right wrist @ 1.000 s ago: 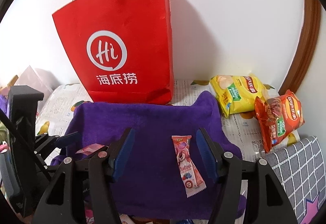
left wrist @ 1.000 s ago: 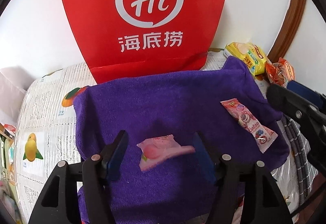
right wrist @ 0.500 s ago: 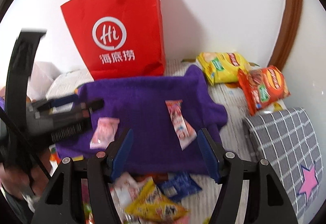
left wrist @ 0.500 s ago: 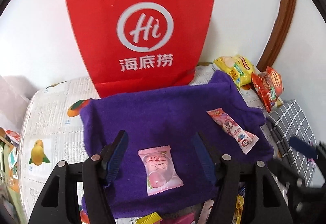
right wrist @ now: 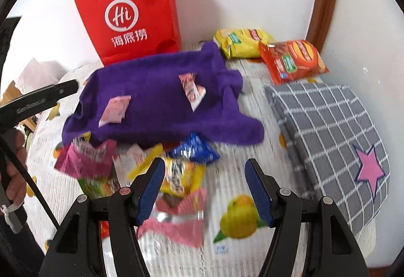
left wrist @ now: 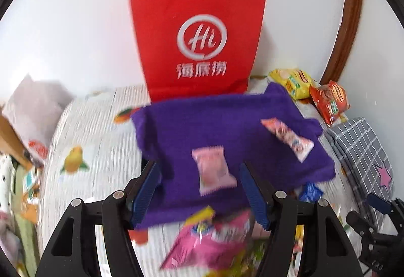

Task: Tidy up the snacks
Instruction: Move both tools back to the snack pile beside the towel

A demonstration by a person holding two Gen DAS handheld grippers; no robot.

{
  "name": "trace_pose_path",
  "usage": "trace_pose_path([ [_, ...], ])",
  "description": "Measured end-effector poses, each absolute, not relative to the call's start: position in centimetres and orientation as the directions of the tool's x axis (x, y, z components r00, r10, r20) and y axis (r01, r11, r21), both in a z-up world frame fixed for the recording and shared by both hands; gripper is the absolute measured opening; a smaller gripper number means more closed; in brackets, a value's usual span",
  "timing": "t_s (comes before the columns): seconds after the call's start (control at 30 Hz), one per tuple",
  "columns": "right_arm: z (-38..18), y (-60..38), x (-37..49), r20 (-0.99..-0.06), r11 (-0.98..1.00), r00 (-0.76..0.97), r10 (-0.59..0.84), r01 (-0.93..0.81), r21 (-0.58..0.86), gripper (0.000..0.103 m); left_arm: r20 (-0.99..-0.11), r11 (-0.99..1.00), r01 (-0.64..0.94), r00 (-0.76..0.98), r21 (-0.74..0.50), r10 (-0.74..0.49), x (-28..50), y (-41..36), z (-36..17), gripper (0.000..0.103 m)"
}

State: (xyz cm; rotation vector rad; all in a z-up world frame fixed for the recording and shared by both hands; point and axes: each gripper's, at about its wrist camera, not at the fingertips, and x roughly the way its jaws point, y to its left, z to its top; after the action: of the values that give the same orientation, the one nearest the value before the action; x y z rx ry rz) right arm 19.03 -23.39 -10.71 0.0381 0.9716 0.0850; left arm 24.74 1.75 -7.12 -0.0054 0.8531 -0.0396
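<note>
Both grippers, left (left wrist: 199, 191) and right (right wrist: 205, 188), are spread wide and hold nothing. On the purple towel (right wrist: 156, 90) lie a pink packet (right wrist: 115, 111) at left and a long wrapper (right wrist: 192, 89) further right. Near its front edge sits a blurred snack pile (right wrist: 161, 173), seemingly mixed packets.

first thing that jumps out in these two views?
The tall red paper bag standing against the white wall, with the purple towel spread in front of it carrying two pink snack packets. Nearer the camera, a loose pile of bright wrappers lies off the towel's front edge, and both tongs are open and empty.
</note>
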Motion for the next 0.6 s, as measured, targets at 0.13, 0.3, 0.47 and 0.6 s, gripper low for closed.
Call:
trace_pose_path([
  [0.13, -12.6, -23.1, 17.4, -0.838, 0.989, 0.525, 0.147, -0.065, 0.133, 0.065, -0.764, 0.999, -0.013, 0.645, -0.048, -0.028, 22.1, 3.8, -8.2, 0.065],
  [0.3, -15.0, -21.5, 16.4, -0.852, 0.983, 0.49, 0.184, -0.081, 0.166, 0.066, -0.771, 0.997, -0.041, 0.637, -0.07, -0.027, 19.4, 5.4, -9.7, 0.065],
  [0.47, -17.2, -20.9, 16.9, -0.853, 0.988, 0.499, 0.15, -0.035, 0.153, 0.074, -0.775, 0.996, -0.028, 0.631, -0.081, -0.045, 17.2, 5.8, -11.0, 0.065],
  [0.6, -18.1, -21.1, 17.5, -0.848, 0.972, 0.487, 0.211, -0.013, 0.235, 0.076, -0.778, 0.996, -0.026, 0.627, -0.081, -0.047, 16.0, 6.3, -12.0, 0.065],
])
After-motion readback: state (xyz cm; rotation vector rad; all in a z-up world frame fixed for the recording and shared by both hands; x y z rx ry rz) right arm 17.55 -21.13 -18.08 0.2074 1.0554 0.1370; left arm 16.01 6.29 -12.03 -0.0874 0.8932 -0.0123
